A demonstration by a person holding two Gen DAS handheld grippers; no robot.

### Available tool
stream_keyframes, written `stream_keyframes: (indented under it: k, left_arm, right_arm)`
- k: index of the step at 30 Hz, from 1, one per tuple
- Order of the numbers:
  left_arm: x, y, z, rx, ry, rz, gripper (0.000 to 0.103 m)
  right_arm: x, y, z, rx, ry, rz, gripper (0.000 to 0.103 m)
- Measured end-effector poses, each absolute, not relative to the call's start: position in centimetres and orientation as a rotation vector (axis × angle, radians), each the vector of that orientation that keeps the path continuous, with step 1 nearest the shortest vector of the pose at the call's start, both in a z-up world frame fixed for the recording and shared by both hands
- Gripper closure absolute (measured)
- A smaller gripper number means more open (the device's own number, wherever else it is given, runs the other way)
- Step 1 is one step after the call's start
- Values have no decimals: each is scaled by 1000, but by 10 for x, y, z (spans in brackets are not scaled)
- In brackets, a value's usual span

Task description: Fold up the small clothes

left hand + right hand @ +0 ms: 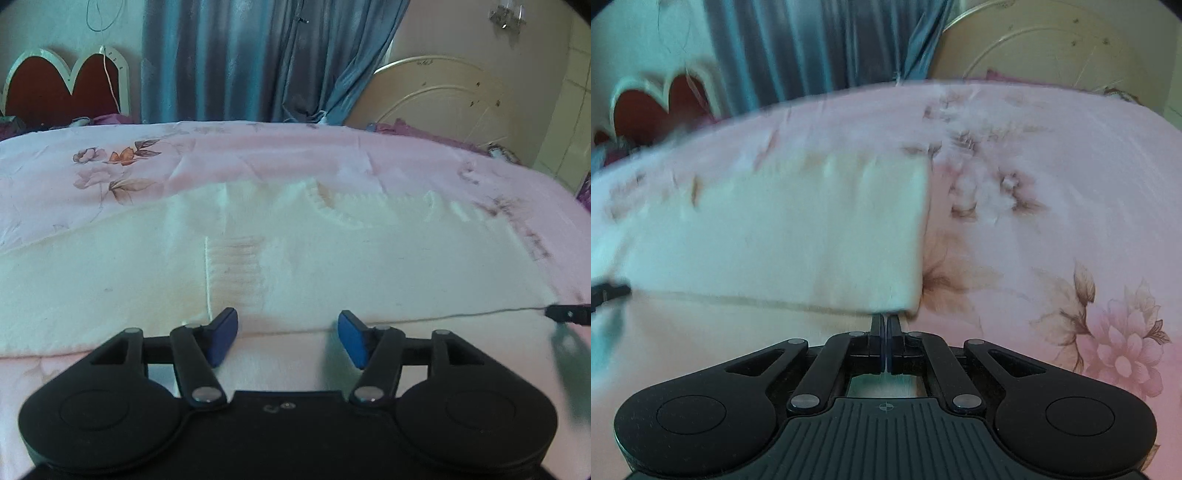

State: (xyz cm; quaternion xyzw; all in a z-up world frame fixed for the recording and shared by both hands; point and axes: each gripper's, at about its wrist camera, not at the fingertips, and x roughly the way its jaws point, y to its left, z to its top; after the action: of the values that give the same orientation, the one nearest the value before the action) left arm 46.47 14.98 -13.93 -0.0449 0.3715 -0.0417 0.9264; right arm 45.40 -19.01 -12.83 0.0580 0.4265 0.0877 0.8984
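We note the cream sweater (147,280) lies flat on the pink bedspread (258,155), long axis left-right. Our left gripper (288,338) is released; the right gripper (886,321) is clenched at the sweater's near corner.

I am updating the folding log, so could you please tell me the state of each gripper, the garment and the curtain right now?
left gripper: open, empty, at the garment's near edge.
right gripper: shut on the garment's near corner.
white knit garment: spread flat on the pink bedspread.
blue curtain: drawn.
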Motion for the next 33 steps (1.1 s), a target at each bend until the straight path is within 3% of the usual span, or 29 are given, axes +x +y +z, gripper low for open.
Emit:
stream_keyframes:
  k: [7,14,15,17,18,21,26,29,31,33]
  left_arm:
    - [407,237,-130,-277,708,136,44]
    - [346,371,-135,-480,652,443,49]
    - [340,391,-137,-539,633,475,50]
    - [332,420,-138,-634,590,507,51]
    - [329,431,-139,-680,570,531,51]
    - [326,458,-142,-796,509,556,54]
    - [323,483,-156,-933,451,579,78]
    - [321,498,-160,-988,435,583,86]
    - [326,499,-157,-958,451,593,100]
    - [332,492,-147,-896,446,593,100]
  right_arm:
    - [430,-169,-102,128,779,225,103]
    - [438,-140,-115,159,834,234,100]
    - [438,-138,-117,157,834,224,97]
    - [438,-131,-117,137,816,198,50]
    - [438,-129,-116,130,802,196,49]
    - [441,-129,-115,166,807,191,49]
    - [446,-130,-112,196,825,162,65]
    - [447,-131,-112,189,844,144,68]
    - [445,-131,-111,194,851,142,68]
    - [443,-133,-108,194,847,145,68]
